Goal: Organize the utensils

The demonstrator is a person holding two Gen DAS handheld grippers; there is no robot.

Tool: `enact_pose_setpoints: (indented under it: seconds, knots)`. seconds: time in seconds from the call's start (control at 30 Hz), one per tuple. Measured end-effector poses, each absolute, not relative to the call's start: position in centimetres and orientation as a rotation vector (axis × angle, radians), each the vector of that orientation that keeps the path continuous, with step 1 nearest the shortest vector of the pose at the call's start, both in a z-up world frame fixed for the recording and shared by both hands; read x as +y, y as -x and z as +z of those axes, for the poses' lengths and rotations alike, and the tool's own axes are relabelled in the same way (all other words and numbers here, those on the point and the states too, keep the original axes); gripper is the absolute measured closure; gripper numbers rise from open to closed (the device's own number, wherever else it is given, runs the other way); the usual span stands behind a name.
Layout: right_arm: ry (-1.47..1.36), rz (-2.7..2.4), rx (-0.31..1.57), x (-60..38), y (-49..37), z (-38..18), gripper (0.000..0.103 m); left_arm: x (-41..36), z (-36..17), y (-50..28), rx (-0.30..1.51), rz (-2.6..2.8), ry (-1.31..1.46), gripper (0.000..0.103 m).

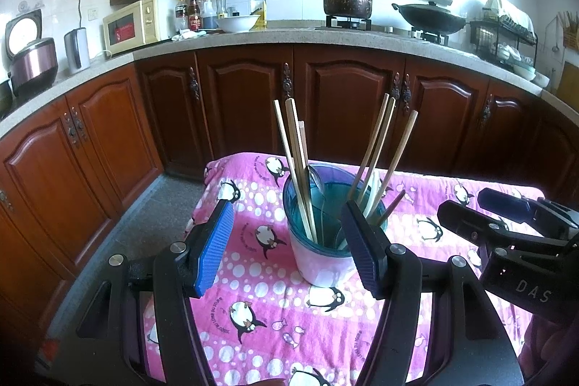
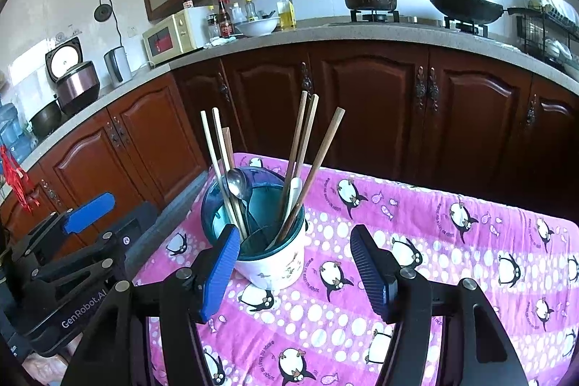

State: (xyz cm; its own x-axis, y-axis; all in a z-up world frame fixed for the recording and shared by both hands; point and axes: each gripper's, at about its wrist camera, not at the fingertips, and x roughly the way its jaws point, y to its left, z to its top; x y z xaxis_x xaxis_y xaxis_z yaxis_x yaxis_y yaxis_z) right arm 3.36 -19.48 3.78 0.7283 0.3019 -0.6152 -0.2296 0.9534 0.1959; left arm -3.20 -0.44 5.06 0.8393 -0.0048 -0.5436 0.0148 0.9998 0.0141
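Note:
A white utensil holder (image 1: 320,263) with a teal rim stands on the pink penguin cloth (image 1: 253,299). In it lean several wooden chopsticks (image 1: 295,147), a metal spoon (image 1: 315,179) and a white spoon (image 2: 295,192). My left gripper (image 1: 287,248) is open, with the holder just beyond and between its fingers and neither pad pressing on it. At the right edge of that view, my right gripper (image 1: 477,208) hovers over the cloth. In the right wrist view the right gripper (image 2: 296,272) is open; the holder (image 2: 269,264) sits by its left finger. The left gripper (image 2: 108,219) is at the far left.
The cloth-covered table (image 2: 452,241) ends close behind the holder, and its left edge drops to a grey floor (image 1: 152,227). Brown kitchen cabinets (image 1: 343,104) and a stone counter (image 1: 289,37) with a microwave, bottles, pots and a dish rack run behind.

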Motion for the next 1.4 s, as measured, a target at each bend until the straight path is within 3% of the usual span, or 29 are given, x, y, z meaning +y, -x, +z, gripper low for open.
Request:
enact_pose_setpoints:
  seconds: [1.4]
  knots:
    - [-0.102,0.305,0.720,-19.11,-3.71,2.92,0.041,-0.42,4.69,2.77,0.584,-0.022,0.000,0.041]
